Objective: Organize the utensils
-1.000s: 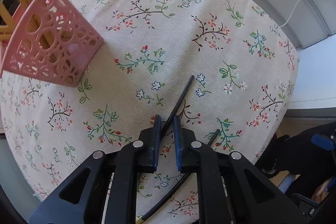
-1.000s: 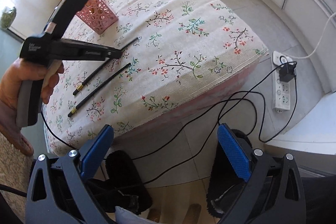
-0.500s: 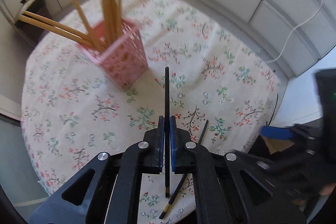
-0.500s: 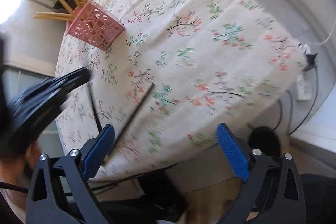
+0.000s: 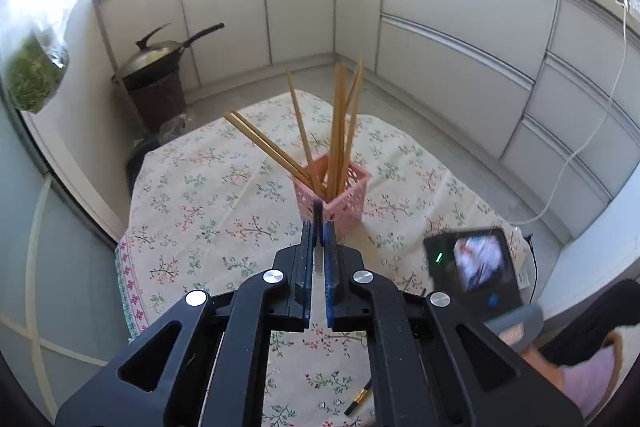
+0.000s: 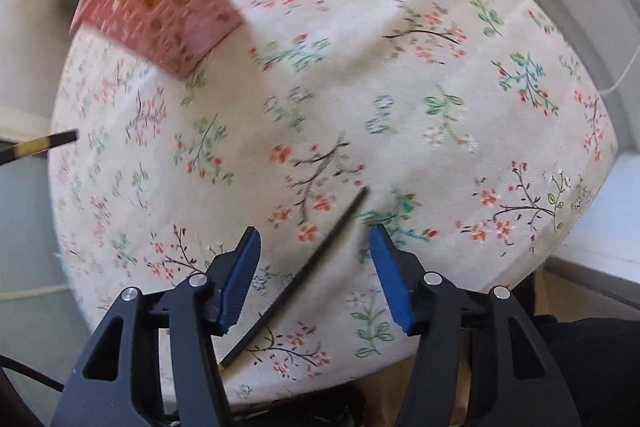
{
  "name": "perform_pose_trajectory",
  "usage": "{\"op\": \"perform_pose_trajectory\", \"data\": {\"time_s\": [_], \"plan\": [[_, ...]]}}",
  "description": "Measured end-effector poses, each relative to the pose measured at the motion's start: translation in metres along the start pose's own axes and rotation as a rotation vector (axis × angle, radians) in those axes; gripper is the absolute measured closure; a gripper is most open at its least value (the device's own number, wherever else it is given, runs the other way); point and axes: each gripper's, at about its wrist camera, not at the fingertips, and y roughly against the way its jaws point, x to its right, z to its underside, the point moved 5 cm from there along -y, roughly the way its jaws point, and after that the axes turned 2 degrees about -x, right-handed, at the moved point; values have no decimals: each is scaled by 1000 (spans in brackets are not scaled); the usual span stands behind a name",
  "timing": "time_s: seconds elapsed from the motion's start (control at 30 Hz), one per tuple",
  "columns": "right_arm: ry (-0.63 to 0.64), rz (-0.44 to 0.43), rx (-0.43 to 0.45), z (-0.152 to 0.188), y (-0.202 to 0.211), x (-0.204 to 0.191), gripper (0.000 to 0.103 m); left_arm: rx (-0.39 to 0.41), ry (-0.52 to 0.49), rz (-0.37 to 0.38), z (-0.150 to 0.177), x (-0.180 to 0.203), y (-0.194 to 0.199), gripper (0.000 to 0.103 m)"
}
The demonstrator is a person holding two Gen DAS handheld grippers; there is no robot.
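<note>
My left gripper (image 5: 318,227) is shut on a black chopstick (image 5: 318,211), held up off the cloth. Its tip points toward the pink lattice basket (image 5: 340,197), which holds several wooden chopsticks (image 5: 340,123). A second black chopstick (image 6: 304,271) lies slanted on the floral tablecloth (image 6: 400,107). My right gripper (image 6: 314,233) hangs just above it with jaws closing. The stick lies between the blue pads (image 6: 240,275), which do not touch it. The left view shows this stick's gold-banded end (image 5: 360,397) and the right gripper's body (image 5: 472,267). The held chopstick's gold-banded end (image 6: 40,147) shows at the right view's left edge.
The pink basket (image 6: 160,15) stands at the far left of the right view. The table's near edge (image 6: 440,355) drops off just under my right gripper. Beyond the table are white cabinets (image 5: 440,39), a wok on a stand (image 5: 160,55), and a slippered foot (image 5: 592,367).
My left gripper closed on one black chopstick and lifted it, now aimed toward the basket. My right gripper swung in over the table above the other chopstick, and its jaws narrowed.
</note>
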Motion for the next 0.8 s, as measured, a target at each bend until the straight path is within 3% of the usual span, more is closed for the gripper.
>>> {"op": "perform_pose_trajectory", "data": {"time_s": [0.13, 0.17, 0.2, 0.3, 0.47, 0.8], "plan": [[43, 109, 86, 12, 0, -13, 62, 18, 18, 0, -3, -4, 5, 99], [41, 111, 97, 12, 0, -14, 71, 21, 22, 1, -3, -6, 6, 99], [35, 109, 111, 12, 1, -14, 87, 24, 27, -1, -3, -7, 7, 99], [2, 47, 127, 9, 2, -9, 96, 25, 43, -2, -3, -11, 7, 99], [-12, -72, 139, 2, 7, -4, 98, 26, 57, -12, -2, -14, 6, 99], [116, -211, 367, -8, 95, 2, 98, 37, 74, -31, -4, -14, 6, 99]]}}
